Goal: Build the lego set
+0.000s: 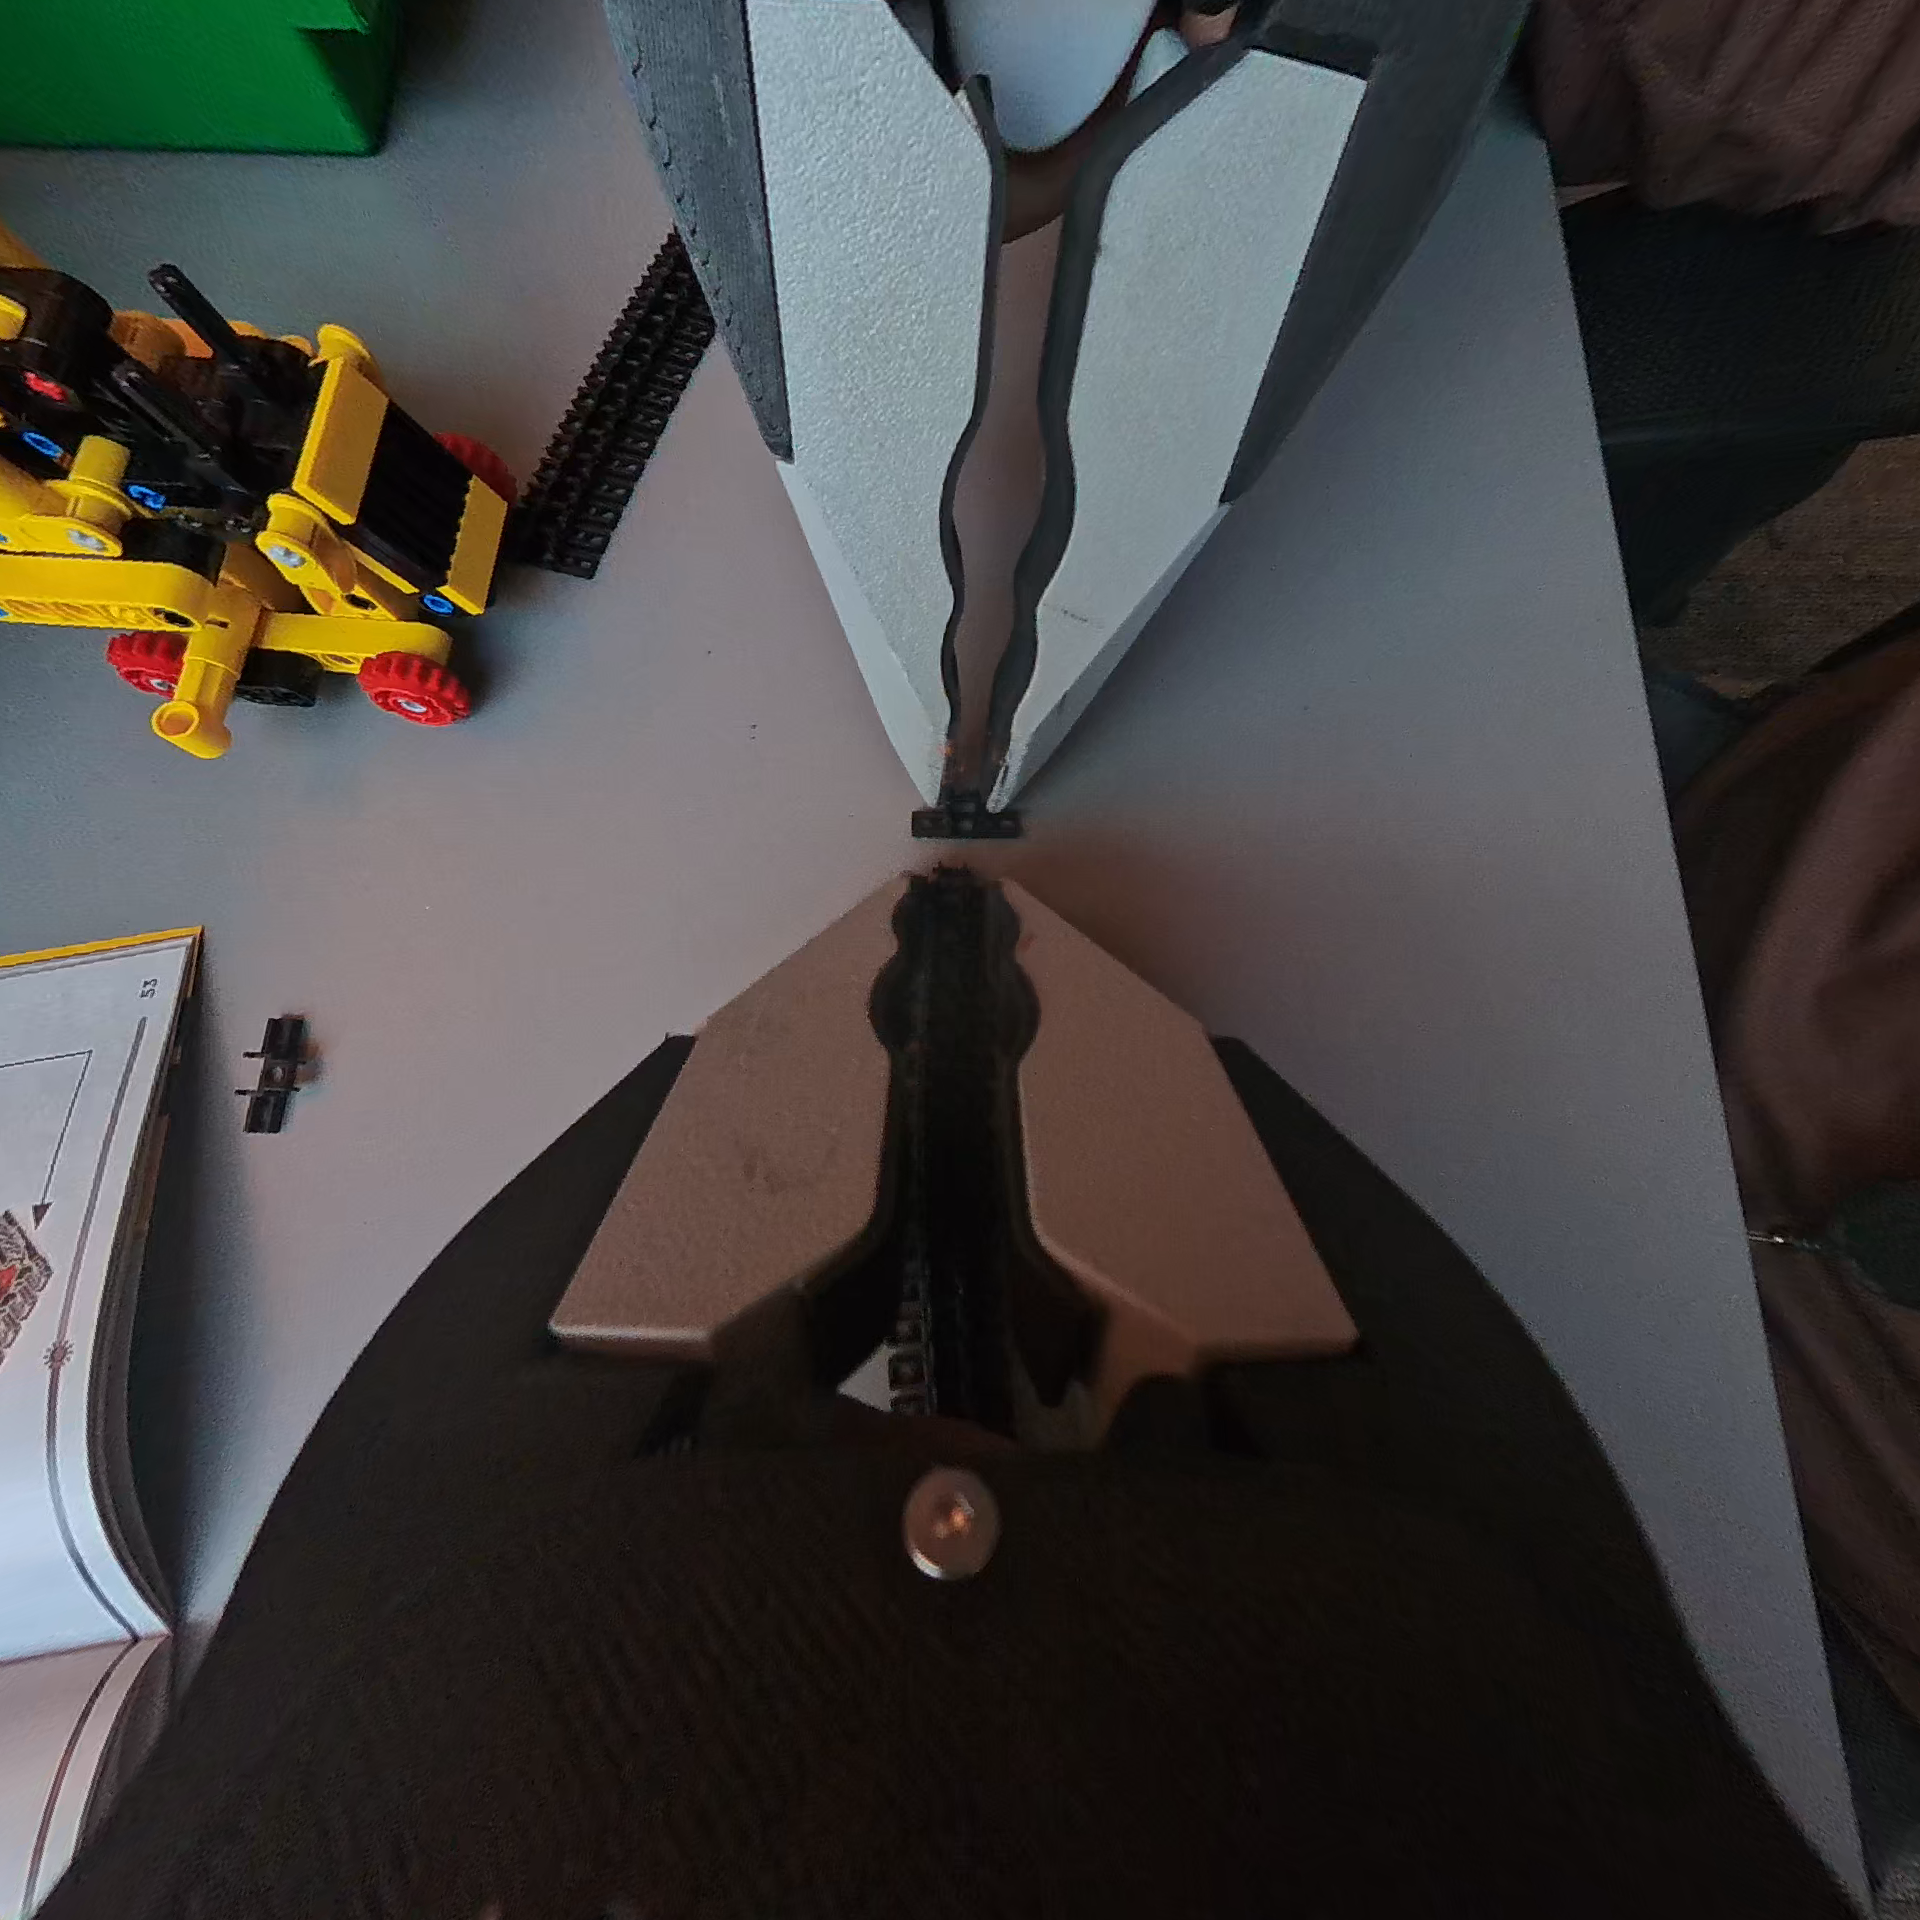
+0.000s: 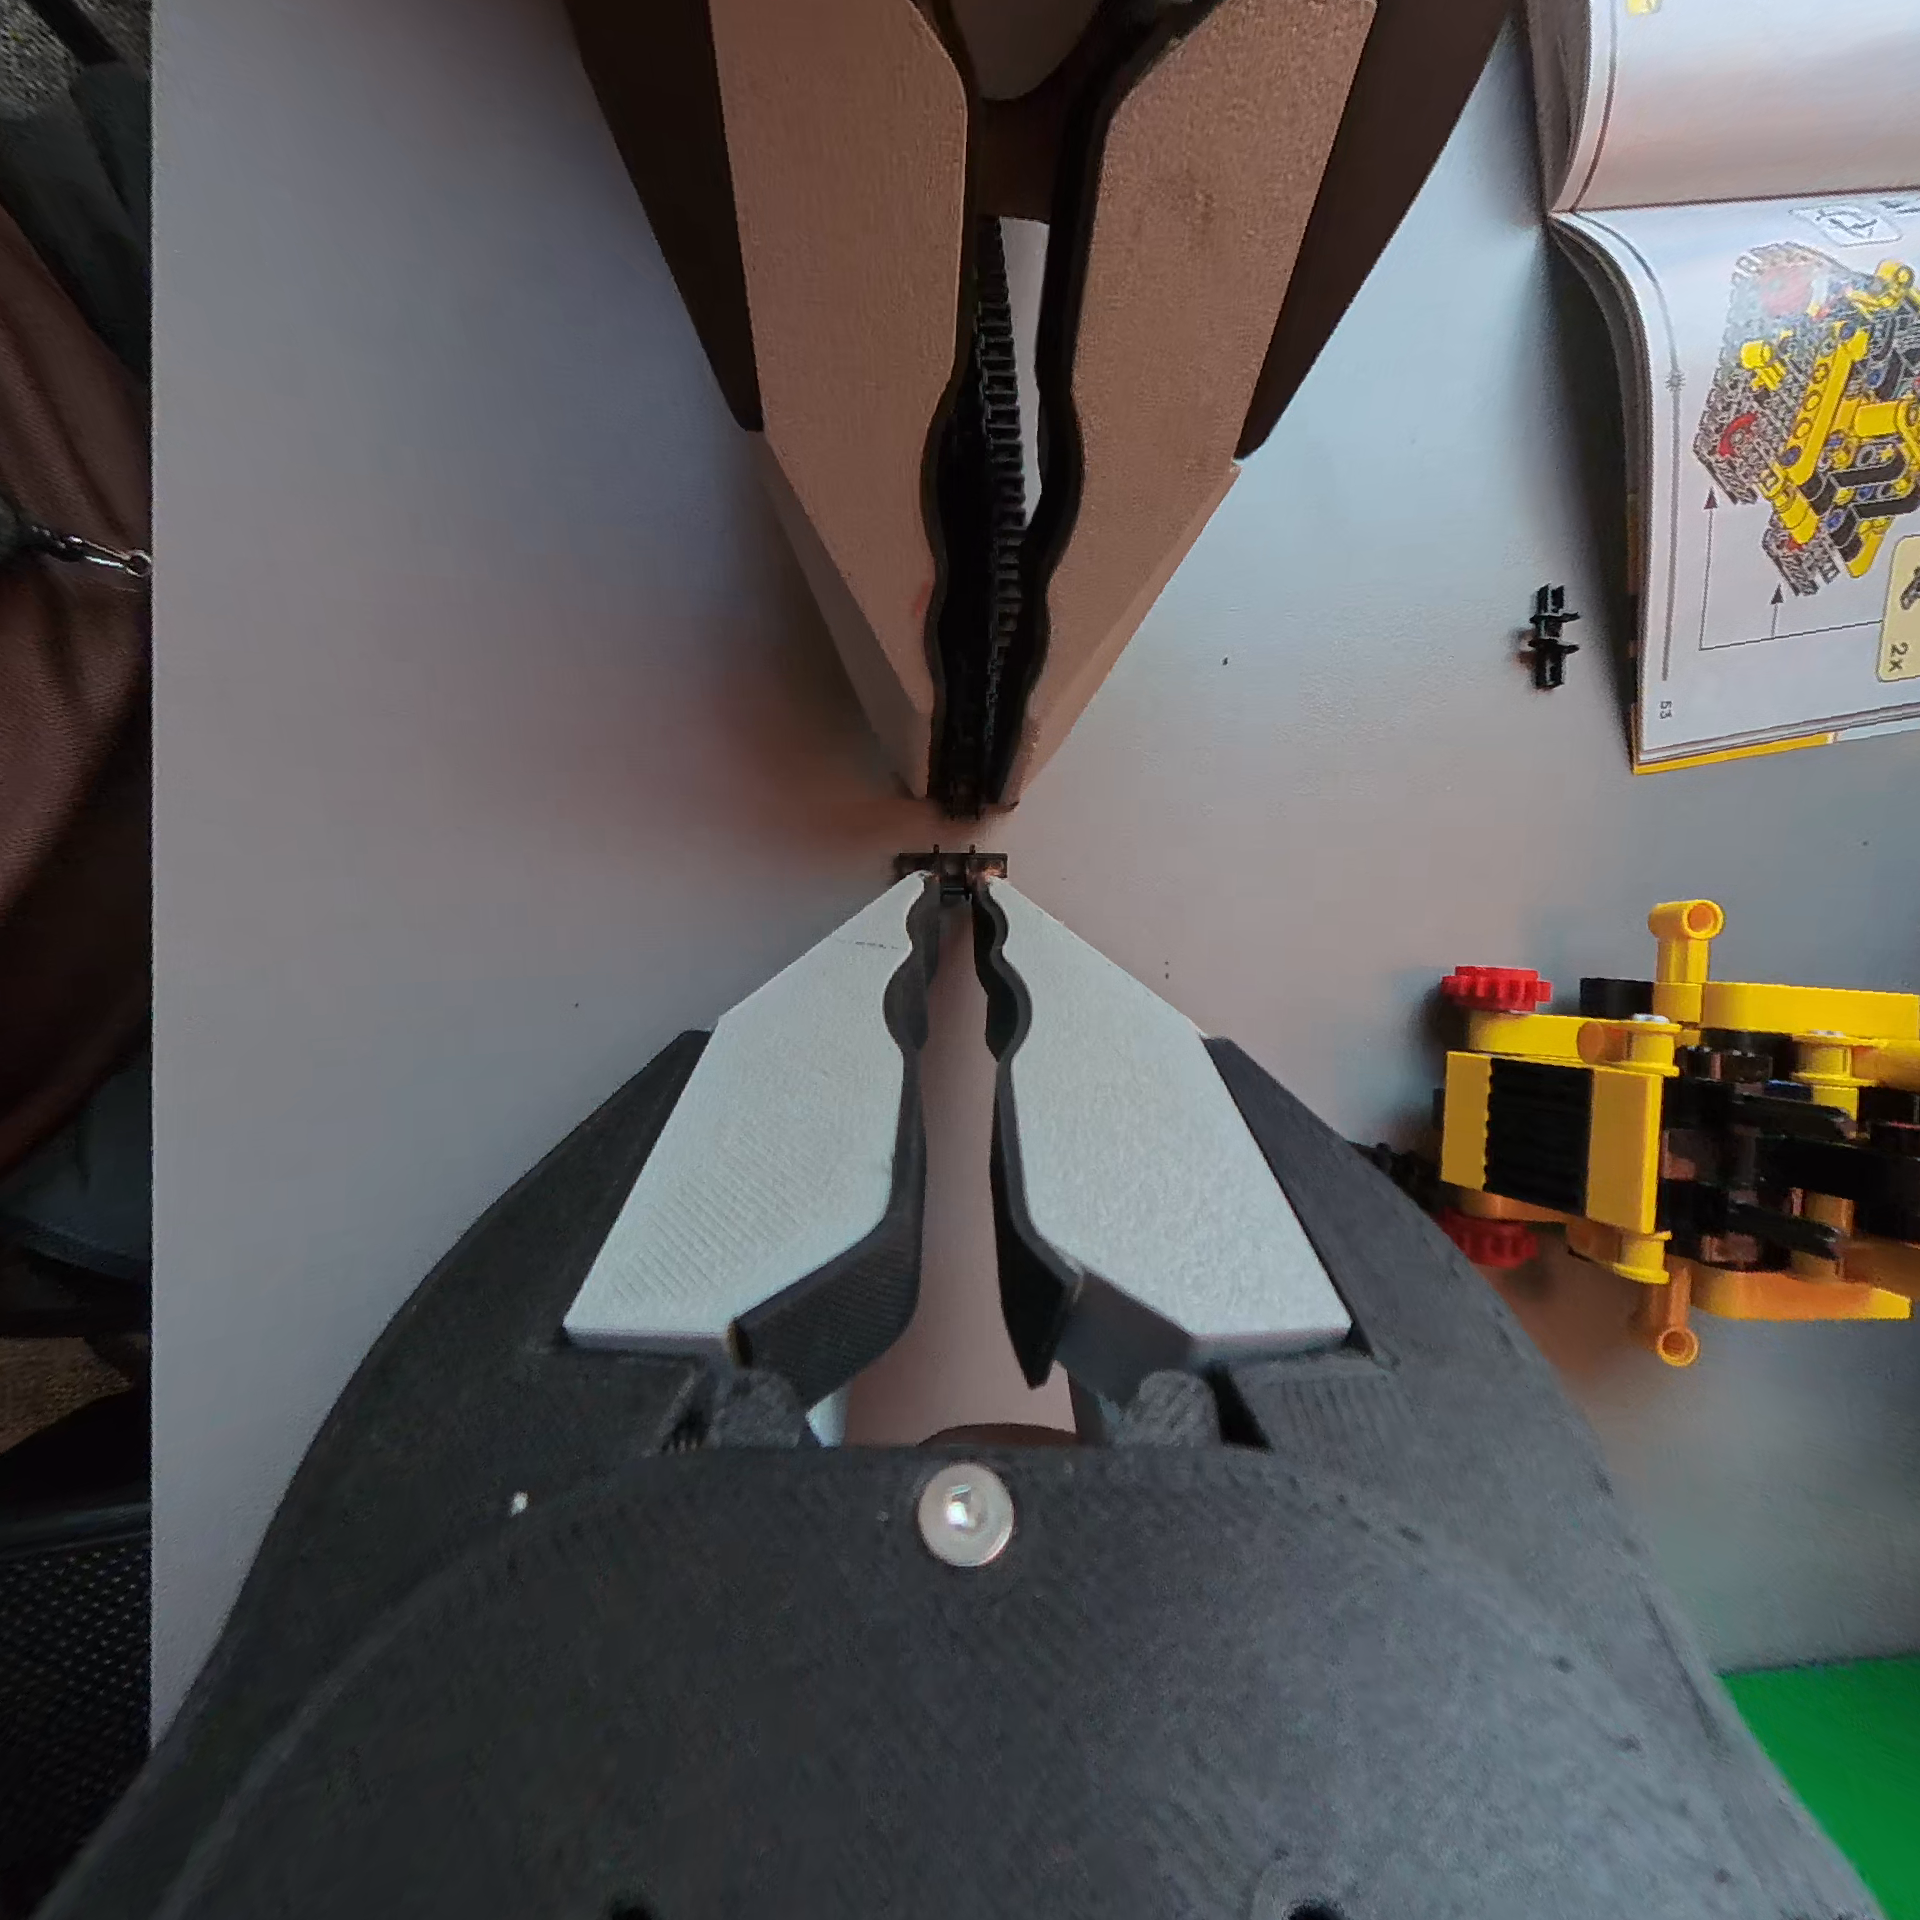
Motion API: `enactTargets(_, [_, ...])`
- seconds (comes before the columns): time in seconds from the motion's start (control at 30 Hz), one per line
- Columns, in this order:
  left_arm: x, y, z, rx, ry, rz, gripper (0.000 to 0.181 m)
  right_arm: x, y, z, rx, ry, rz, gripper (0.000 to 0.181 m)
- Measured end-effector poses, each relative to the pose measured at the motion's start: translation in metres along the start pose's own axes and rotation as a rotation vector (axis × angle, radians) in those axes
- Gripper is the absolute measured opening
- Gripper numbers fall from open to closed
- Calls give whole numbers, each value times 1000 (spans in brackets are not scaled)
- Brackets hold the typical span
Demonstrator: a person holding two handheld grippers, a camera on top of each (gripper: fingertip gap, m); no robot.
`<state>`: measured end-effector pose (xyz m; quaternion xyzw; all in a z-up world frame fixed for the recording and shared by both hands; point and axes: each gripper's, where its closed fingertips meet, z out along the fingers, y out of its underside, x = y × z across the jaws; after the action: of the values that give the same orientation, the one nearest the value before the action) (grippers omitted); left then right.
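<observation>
My left gripper (image 1: pixel 951 881) has tan fingers and is shut on a black track chain (image 1: pixel 938 1101) that runs lengthwise between them. My right gripper (image 2: pixel 953 891) has grey fingers and is shut on a single black track link (image 2: pixel 953 864) at its tips. The two grippers face each other tip to tip above the grey table. A small gap lies between the link (image 1: pixel 966 823) and the chain's end (image 2: pixel 961 795). The right gripper (image 1: pixel 971 790) shows at the top of the left wrist view, and the left gripper (image 2: pixel 961 805) at the top of the right wrist view.
A yellow and black Lego vehicle (image 1: pixel 239 499) (image 2: pixel 1714 1132) with red wheels lies on the table (image 1: pixel 1299 727). A second track chain (image 1: pixel 623 426) lies beside it. A loose black link (image 1: pixel 276 1070) (image 2: pixel 1551 636) sits next to the open instruction booklet (image 1: pixel 73 1299) (image 2: pixel 1766 468). A green box (image 1: pixel 197 73) stands at a corner.
</observation>
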<state>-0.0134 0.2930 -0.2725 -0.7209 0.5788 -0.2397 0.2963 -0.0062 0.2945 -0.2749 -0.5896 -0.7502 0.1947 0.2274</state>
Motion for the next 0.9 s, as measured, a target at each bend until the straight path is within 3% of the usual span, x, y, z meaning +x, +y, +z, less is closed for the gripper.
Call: enactTargets(0.9, [1, -2, -1, 10, 3, -7, 5, 1, -6, 4, -17, 12, -7, 3])
